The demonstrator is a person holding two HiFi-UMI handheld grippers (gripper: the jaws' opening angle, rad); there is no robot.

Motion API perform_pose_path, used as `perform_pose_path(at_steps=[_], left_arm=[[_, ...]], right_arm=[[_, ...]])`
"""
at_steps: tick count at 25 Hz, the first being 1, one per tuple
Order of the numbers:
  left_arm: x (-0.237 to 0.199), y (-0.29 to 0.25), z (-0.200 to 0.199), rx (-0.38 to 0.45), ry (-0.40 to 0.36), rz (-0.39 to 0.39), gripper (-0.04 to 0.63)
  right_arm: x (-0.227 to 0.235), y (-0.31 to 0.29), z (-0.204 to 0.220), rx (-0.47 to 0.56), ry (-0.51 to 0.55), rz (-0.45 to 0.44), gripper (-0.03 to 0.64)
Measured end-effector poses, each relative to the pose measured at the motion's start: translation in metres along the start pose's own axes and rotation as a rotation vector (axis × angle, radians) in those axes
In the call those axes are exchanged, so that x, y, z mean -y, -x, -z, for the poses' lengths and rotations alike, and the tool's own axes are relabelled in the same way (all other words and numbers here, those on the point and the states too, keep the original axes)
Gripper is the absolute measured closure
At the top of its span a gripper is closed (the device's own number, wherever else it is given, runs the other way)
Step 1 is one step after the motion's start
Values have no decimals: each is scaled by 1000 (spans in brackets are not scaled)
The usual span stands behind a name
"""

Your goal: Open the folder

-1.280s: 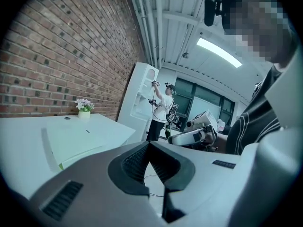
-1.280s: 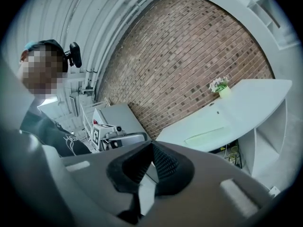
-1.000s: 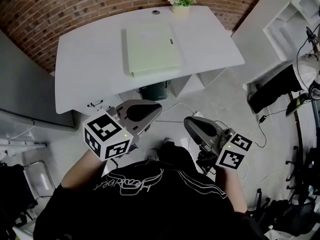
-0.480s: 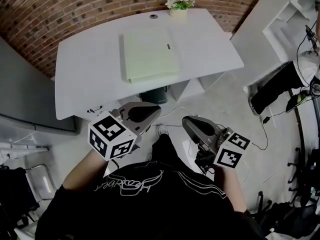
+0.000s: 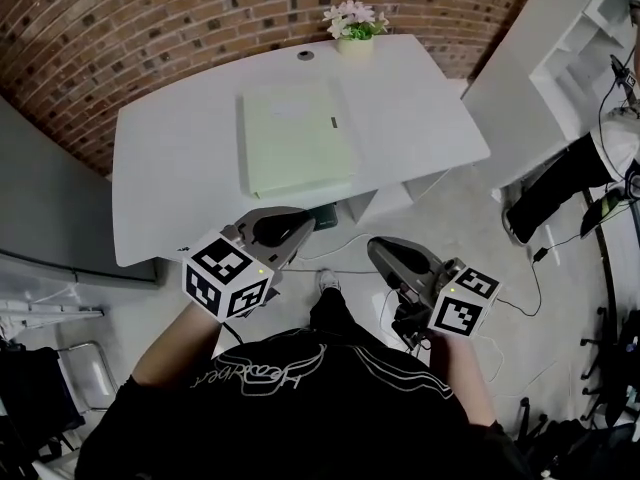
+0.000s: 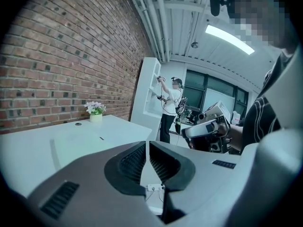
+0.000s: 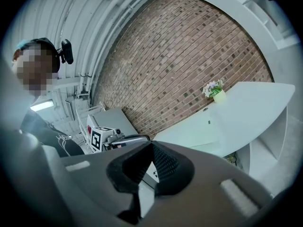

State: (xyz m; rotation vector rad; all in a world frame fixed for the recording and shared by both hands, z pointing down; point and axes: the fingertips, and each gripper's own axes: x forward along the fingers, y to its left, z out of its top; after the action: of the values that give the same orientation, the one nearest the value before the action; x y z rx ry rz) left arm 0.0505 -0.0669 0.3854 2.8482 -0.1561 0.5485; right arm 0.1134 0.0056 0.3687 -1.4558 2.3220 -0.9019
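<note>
**Head view.** The pale green, flat rectangular folder [image 5: 297,140] lies closed near the middle of the white worktop [image 5: 170,158]. A small dark tab [image 5: 333,122] sits near the folder's right edge. At the far edge of the worktop stands a small pale pot of white flowers [image 5: 352,20], near a round grey cable port [image 5: 305,55]. Both are well apart from the folder. A red brick wall [image 5: 150,28] runs behind the worktop.

I hold both tools on the near side of the worktop, above the grey floor [image 5: 450,198], and neither touches the folder. The left tongs [image 5: 306,223] point at the worktop's near edge, short of the folder. The right tongs [image 5: 376,249] are held further right and well apart from the folder.

**Left gripper view.** The left tongs are pressed together. Their dark ribbed pads [image 6: 135,160] meet at the tips with nothing between them. The folder lies beyond them, to the left. In the background a person [image 6: 169,109] stands at a tall white shelf unit [image 6: 150,86].

**Right gripper view.** The right tongs are likewise pressed together and empty. The worktop and folder lie beyond them, to the right.
</note>
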Motion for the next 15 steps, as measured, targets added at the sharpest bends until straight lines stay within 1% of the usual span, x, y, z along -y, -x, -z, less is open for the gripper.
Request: perform_pose_path(at_steps=[3, 6, 9, 12, 15], left_arm=[[-13, -9, -5, -13, -33, -37, 592], [-27, -17, -8, -32, -35, -61, 589], [-41, -25, -6, -54, -34, -85, 552], [-55, -32, -5, -60, -37, -121, 518], [-66, -41, -2, -86, -55, -143, 488]], right_arm=[[9, -5, -8, -5, -5, -6, 614], [18, -9, -19, -3, -11, -5, 614], [26, -13, -25, -1, -24, -7, 613], [36, -16, -28, 0, -41, -11, 613], [46, -19, -31, 1, -62, -15, 614]])
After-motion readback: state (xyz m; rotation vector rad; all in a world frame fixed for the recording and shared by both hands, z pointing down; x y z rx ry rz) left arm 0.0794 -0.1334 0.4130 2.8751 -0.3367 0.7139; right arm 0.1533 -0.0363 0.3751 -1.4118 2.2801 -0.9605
